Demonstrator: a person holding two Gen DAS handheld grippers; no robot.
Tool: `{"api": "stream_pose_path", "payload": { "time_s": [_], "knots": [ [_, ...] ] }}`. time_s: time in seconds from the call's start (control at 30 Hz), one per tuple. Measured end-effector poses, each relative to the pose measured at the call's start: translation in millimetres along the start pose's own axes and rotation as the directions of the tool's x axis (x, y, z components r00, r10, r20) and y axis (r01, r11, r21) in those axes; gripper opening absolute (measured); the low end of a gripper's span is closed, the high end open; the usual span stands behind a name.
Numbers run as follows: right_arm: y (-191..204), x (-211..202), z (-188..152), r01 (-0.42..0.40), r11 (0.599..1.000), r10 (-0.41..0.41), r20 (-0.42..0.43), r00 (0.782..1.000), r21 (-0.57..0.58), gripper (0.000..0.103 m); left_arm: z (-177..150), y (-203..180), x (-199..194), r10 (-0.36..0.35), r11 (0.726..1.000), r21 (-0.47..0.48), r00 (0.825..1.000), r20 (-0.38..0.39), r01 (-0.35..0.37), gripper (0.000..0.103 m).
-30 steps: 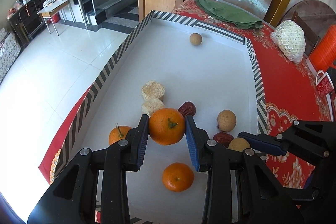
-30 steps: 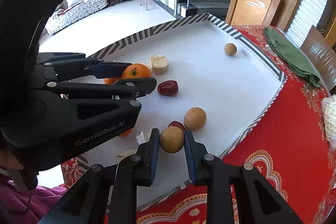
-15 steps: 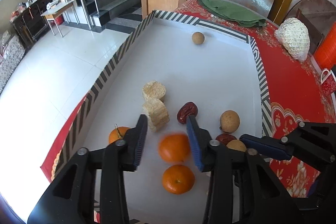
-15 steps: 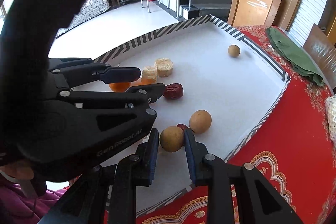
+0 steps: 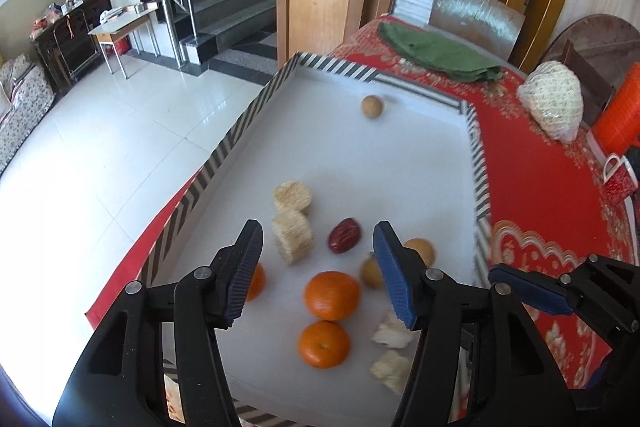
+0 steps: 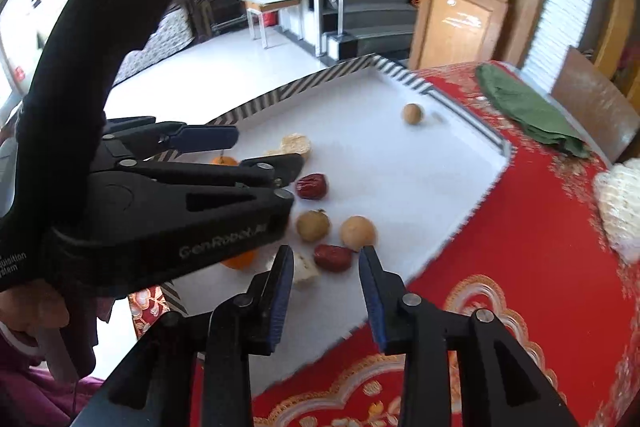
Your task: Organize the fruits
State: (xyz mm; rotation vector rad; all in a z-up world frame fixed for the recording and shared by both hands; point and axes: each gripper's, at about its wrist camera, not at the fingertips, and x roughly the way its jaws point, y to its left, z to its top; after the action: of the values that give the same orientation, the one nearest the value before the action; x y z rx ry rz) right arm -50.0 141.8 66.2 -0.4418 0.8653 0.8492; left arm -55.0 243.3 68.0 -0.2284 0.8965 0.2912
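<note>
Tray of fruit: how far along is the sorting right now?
Partly done. Two oranges sit together near the front of the tray, a third apart behind the left gripper. Both it and the right gripper are open, holding nothing. Left: the lone longan at the far end and the dates.

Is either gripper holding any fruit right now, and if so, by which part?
Nothing is held. The left gripper and the right gripper are both open above the white striped-rim tray, with their fingers empty.
</note>
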Motion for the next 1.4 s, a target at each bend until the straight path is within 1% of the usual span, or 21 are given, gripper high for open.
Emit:
{"api": "stream_pose_path", "payload": {
  "time_s": [0.13,0.2,0.27,0.3,0.4,0.43,0.5,0.6,0.67,0.73,0.87,0.97,1.1,1.17,1.23,1.27,1.4],
  "knots": [
    [-15,-24,-13,0.060,0.997,-0.063,0.040,0.997,0.053,0.038,0,-21,-13,-0.028,0.999,0.021,0.999,0.043,0.027,0.058],
    [-24,-35,-20,0.105,0.992,-0.109,0.054,0.993,0.076,0.044,0,-35,-19,-0.050,0.998,0.036,0.997,0.058,0.048,0.058],
    [-35,-46,-29,0.165,0.980,-0.173,0.065,0.983,0.109,0.048,-1,-52,-25,-0.074,0.996,0.060,0.994,0.077,0.070,0.058],
    [-42,-51,-36,0.201,0.971,-0.211,0.065,0.975,0.130,0.048,-2,-61,-27,-0.085,0.994,0.073,0.993,0.085,0.079,0.058],
    [-61,-67,-54,0.264,0.947,-0.279,0.059,0.958,0.186,0.048,-8,-93,-35,-0.132,0.985,0.124,0.986,0.104,0.119,0.061],
    [-67,-72,-60,0.280,0.938,-0.297,0.059,0.953,0.205,0.048,-9,-101,-36,-0.147,0.982,0.135,0.983,0.106,0.133,0.065],
    [-80,-80,-72,0.312,0.918,-0.333,0.050,0.941,0.244,0.049,-14,-120,-40,-0.182,0.973,0.162,0.977,0.110,0.163,0.065],
    [-96,-91,-90,0.349,0.891,-0.372,0.028,0.928,0.291,0.050,-19,-141,-42,-0.212,0.963,0.190,0.972,0.104,0.190,0.065],
    [-103,-96,-99,0.348,0.884,-0.375,0.030,0.927,0.311,0.050,-22,-151,-42,-0.222,0.958,0.204,0.970,0.097,0.199,0.065],
    [-107,-101,-107,0.353,0.875,-0.384,0.032,0.923,0.331,0.050,-27,-158,-44,-0.218,0.957,0.217,0.971,0.103,0.192,0.065],
    [-113,-103,-114,0.376,0.856,-0.416,0.041,0.908,0.355,0.053,-31,-161,-45,-0.194,0.959,0.233,0.972,0.131,0.160,0.065],
    [-113,-101,-114,0.374,0.853,-0.419,0.053,0.906,0.364,0.055,-34,-155,-44,-0.163,0.964,0.235,0.974,0.157,0.124,0.065],
    [-107,-98,-110,0.355,0.860,-0.408,0.077,0.910,0.366,0.056,-37,-142,-44,-0.124,0.970,0.228,0.975,0.186,0.080,0.065],
    [-102,-96,-106,0.358,0.863,-0.415,0.095,0.905,0.357,0.057,-39,-135,-45,-0.112,0.973,0.223,0.974,0.199,0.066,0.065],
    [-98,-94,-103,0.357,0.862,-0.418,0.108,0.902,0.359,0.064,-40,-127,-45,-0.103,0.976,0.212,0.973,0.205,0.059,0.065],
    [-96,-93,-101,0.355,0.863,-0.418,0.113,0.902,0.359,0.065,-40,-121,-46,-0.099,0.977,0.204,0.973,0.207,0.057,0.065],
    [-87,-86,-94,0.331,0.881,-0.393,0.130,0.910,0.338,0.066,-44,-105,-45,-0.067,0.983,0.181,0.975,0.214,0.028,0.065]
  ]
}}
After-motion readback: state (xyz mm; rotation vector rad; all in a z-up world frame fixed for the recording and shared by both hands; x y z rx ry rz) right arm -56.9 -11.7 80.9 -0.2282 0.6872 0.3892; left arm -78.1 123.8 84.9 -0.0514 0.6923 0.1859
